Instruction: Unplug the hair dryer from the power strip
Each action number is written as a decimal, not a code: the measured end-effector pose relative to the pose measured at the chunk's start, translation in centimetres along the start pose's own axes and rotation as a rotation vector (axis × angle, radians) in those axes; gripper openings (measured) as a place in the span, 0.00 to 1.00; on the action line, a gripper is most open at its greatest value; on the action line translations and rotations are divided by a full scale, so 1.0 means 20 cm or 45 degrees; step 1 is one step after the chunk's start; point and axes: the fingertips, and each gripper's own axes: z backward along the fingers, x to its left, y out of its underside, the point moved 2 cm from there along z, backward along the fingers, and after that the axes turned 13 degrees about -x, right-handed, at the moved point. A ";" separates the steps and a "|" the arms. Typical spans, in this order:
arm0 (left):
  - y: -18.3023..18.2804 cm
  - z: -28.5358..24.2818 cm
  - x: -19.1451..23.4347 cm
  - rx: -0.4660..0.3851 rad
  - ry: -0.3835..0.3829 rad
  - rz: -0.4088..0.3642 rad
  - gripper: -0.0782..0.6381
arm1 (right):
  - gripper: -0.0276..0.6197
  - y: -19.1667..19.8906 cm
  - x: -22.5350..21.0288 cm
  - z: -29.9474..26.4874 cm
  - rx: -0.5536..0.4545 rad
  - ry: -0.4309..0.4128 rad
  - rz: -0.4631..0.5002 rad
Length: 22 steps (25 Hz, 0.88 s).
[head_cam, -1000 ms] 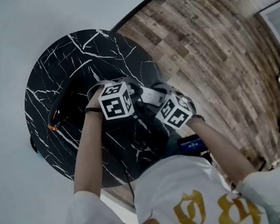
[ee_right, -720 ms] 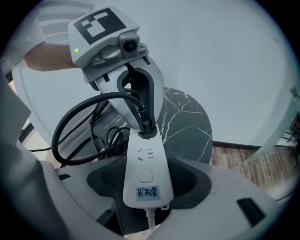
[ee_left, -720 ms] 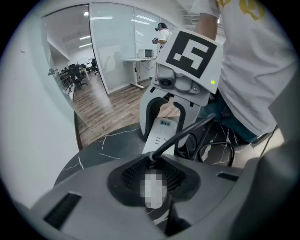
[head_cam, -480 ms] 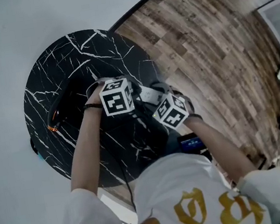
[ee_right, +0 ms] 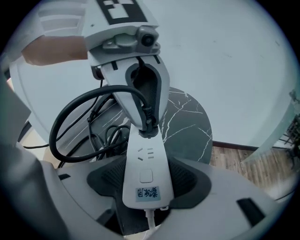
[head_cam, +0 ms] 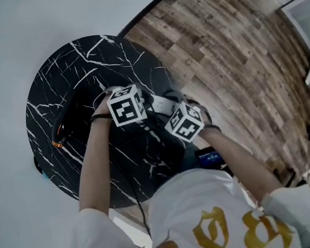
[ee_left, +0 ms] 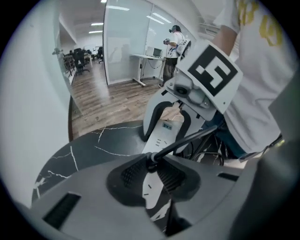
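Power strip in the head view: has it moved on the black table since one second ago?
No. The power strip stays by the right edge of the black table, held in the right claw.

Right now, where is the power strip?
The power strip is central in the right gripper view, held by the right tongs over the table, the left tongs gripping the plug in it.

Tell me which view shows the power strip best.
The right gripper view: the white power strip lies full length between the jaws of the right gripper, with its sockets, switch and black plug plain. The left gripper view shows part of it, crossed by the cable; the head view shows only a white sliver.
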 end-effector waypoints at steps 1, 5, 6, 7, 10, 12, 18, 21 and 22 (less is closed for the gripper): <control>0.00 0.00 0.01 0.004 0.040 0.027 0.19 | 0.46 0.00 0.00 0.00 0.000 0.010 -0.003; -0.01 0.00 0.02 -0.044 -0.024 0.019 0.20 | 0.46 0.00 -0.01 0.00 0.021 0.026 -0.046; -0.01 0.00 0.01 -0.058 -0.073 0.004 0.20 | 0.46 0.00 0.00 -0.01 0.025 0.021 -0.056; 0.00 0.00 -0.01 -0.065 -0.112 -0.002 0.20 | 0.46 0.01 0.01 -0.01 0.026 0.015 -0.062; 0.00 0.01 0.01 -0.040 -0.105 0.032 0.20 | 0.46 0.00 0.00 -0.01 0.022 0.013 -0.037; -0.03 0.03 0.05 -0.001 -0.029 0.057 0.20 | 0.46 0.00 0.00 -0.01 0.018 0.016 -0.019; -0.02 0.01 0.00 0.011 -0.036 0.062 0.20 | 0.46 0.01 0.00 -0.02 0.028 0.016 -0.058; 0.01 0.01 0.00 0.001 -0.111 0.053 0.20 | 0.46 0.00 0.01 -0.02 0.033 0.005 -0.033; 0.00 0.02 0.01 -0.001 -0.096 0.062 0.20 | 0.46 0.01 0.02 -0.02 0.031 0.003 -0.007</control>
